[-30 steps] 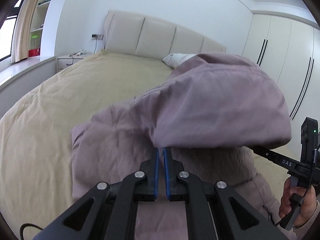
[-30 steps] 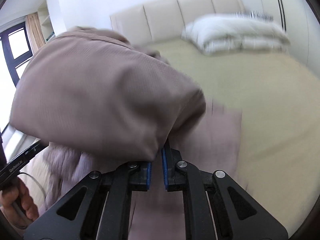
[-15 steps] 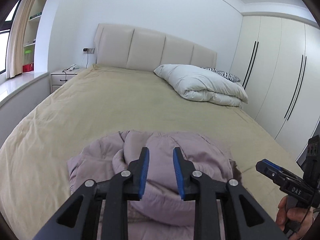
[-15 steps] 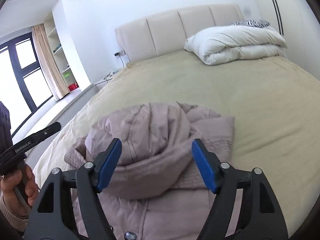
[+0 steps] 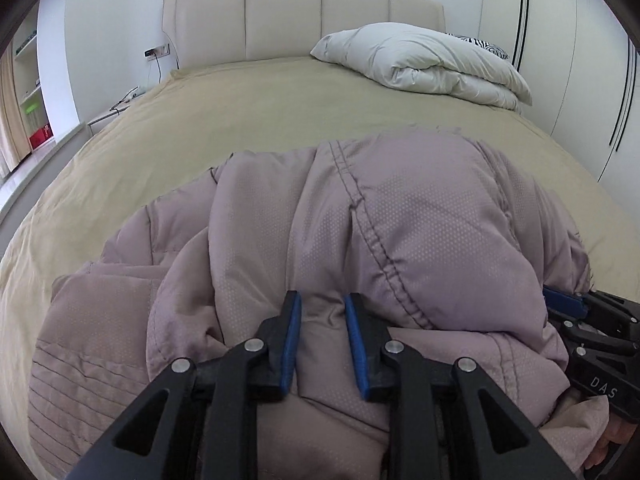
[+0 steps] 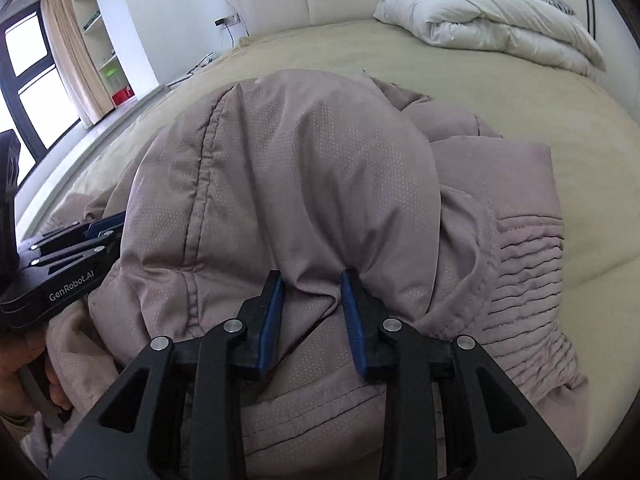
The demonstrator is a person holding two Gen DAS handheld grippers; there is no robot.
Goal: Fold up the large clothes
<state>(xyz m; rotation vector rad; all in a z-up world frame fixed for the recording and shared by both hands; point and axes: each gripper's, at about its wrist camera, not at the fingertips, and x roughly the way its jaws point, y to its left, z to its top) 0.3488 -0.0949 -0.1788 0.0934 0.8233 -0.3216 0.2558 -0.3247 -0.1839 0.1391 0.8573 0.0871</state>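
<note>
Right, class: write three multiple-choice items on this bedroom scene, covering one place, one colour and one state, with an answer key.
1. Where is the white duvet?
A. at the headboard end of the bed
B. on the floor
C. on the shelves

2. What colour is the jacket?
A. dusty mauve
B. green
C. black

3. What state is the duvet in?
A. spread flat
B. folded
C. hanging

Key:
1 A, it lies just below the headboard.
2 A, its fabric is mauve all over.
3 B, its layers lie stacked.

Black left gripper (image 5: 322, 336), blue pads (image 5: 290, 340), silver screws, "GenRobot.AI" lettering.
</note>
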